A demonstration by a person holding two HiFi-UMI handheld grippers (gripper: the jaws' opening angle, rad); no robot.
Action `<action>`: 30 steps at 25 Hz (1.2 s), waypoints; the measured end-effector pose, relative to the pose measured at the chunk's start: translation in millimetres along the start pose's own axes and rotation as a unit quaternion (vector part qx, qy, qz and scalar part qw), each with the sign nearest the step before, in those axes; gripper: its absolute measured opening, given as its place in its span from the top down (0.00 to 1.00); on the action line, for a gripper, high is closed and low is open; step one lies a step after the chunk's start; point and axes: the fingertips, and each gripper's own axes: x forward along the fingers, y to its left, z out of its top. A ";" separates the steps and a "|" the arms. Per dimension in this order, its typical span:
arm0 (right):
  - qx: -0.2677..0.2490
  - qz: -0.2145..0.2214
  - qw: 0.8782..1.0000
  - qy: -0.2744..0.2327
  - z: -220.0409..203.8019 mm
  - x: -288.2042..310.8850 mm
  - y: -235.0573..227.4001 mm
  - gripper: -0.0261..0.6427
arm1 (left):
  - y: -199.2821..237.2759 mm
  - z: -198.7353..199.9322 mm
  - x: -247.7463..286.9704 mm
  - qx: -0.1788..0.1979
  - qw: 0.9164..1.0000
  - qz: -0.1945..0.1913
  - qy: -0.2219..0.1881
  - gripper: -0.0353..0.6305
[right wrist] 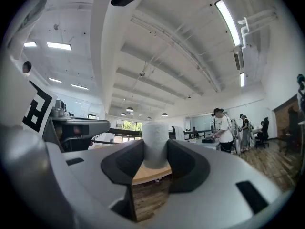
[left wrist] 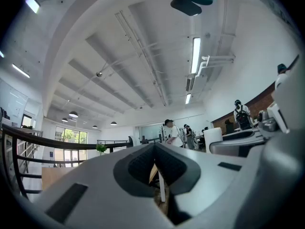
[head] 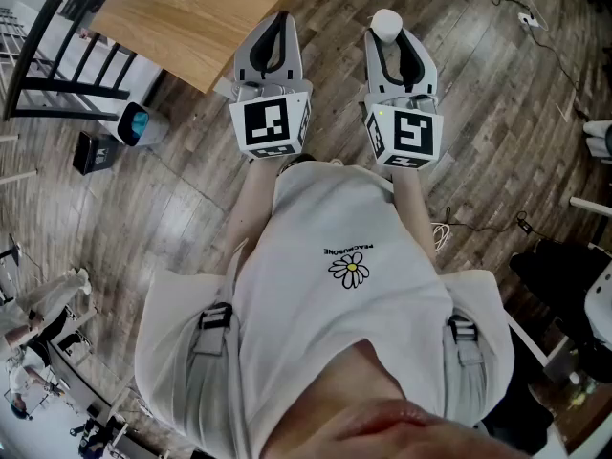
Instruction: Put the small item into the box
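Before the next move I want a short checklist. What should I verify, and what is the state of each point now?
1. Small white item held by the right gripper: ok, the jaws press on it.
2. Left gripper free: ok, jaws together, nothing between them.
3. Box in sight: not ok, no view shows it.
4. Wooden table within sight: ok, ahead to the left.
5. Path to the box: cannot tell.
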 end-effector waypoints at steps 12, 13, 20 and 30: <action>0.019 -0.003 1.000 -0.007 -3.5 3.4 -18.2 0.75 | -11.8 -5.4 12.5 0.009 1.000 -0.008 0.005 0.92; 0.024 -0.002 1.000 -0.010 -3.3 3.8 -18.8 0.75 | -10.6 -6.6 13.5 0.007 1.000 -0.007 0.007 0.92; 0.049 0.004 0.999 -0.009 -14.7 7.3 -21.2 0.75 | -4.0 -8.4 15.8 -0.006 1.000 -0.005 0.013 0.92; 0.021 0.007 1.000 0.004 -23.3 36.6 -34.8 0.75 | 8.6 -14.9 65.7 -0.022 1.000 -0.012 -0.009 0.92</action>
